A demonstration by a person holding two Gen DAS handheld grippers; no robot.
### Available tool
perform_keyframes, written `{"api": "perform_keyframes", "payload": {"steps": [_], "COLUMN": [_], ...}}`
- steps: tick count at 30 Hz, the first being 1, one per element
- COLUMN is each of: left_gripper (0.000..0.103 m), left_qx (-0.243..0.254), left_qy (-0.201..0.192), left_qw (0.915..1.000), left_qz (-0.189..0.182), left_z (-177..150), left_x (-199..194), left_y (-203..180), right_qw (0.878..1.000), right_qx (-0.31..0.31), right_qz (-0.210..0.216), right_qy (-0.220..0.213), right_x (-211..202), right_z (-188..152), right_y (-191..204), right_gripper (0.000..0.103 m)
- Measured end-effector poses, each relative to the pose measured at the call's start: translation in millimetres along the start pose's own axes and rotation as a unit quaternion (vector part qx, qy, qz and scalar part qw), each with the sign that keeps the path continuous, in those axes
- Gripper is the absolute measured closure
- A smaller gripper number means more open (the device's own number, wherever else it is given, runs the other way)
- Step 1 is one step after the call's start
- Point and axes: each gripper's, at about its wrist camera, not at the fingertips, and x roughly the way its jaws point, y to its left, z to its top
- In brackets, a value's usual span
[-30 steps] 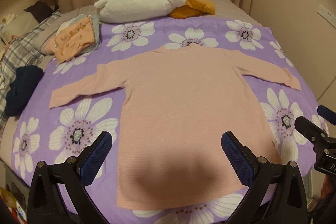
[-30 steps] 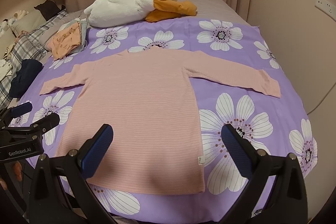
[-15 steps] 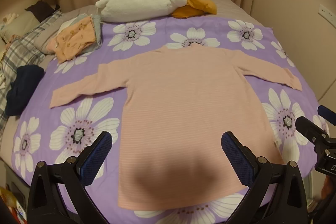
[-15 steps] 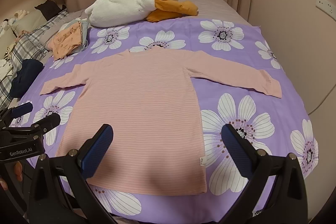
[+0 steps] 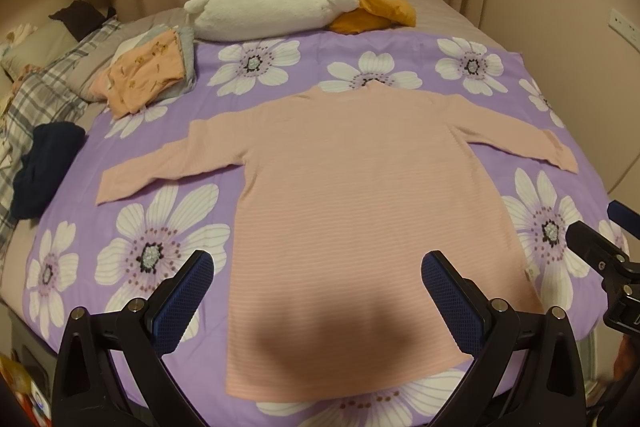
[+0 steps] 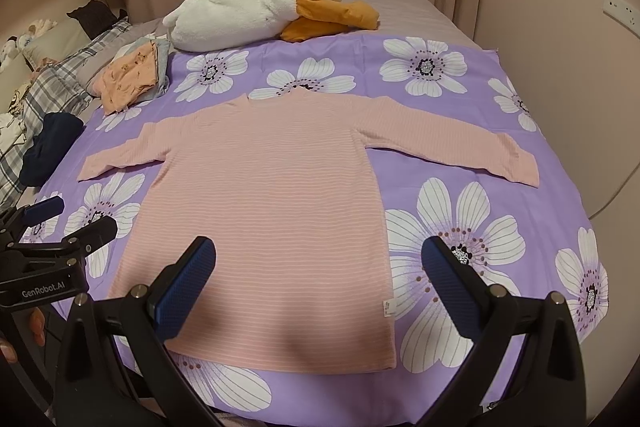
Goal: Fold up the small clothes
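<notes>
Two grippers hover wide open and empty at the hem of the pink shirt (image 5: pixel 360 211), which lies flat, sleeves spread, on the purple floral sheet (image 5: pixel 132 227). Left gripper (image 5: pixel 318 301) faces mid-hem; right gripper (image 6: pixel 320 283) faces the hem's right corner. Risk: pinching the sheet beneath, dragging the shirt askew.

Black gripper frames, silver screws, blue textured fingers (image 5: pixel 182 301); white "GenRobot.AI" marking.
</notes>
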Motion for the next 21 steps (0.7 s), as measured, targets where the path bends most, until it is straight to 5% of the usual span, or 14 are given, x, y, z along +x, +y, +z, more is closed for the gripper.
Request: {"api": "perform_keyframes", "payload": {"steps": [21], "left_gripper": [0.0], "left_qx": [-0.008], "left_qy": [0.013], "left_qw": [0.9999], "left_qz": [0.001], "left_z": [7.3], "left_x": [14.5], "left_y": [0.6], "right_qw": [1.0], "right_qx": [0.011], "right_qz": [0.006], "right_qy": [0.005], "right_x": [11.0], "right_z": [-0.6], "right_y": [-9.4], "right_gripper": [0.0]}}
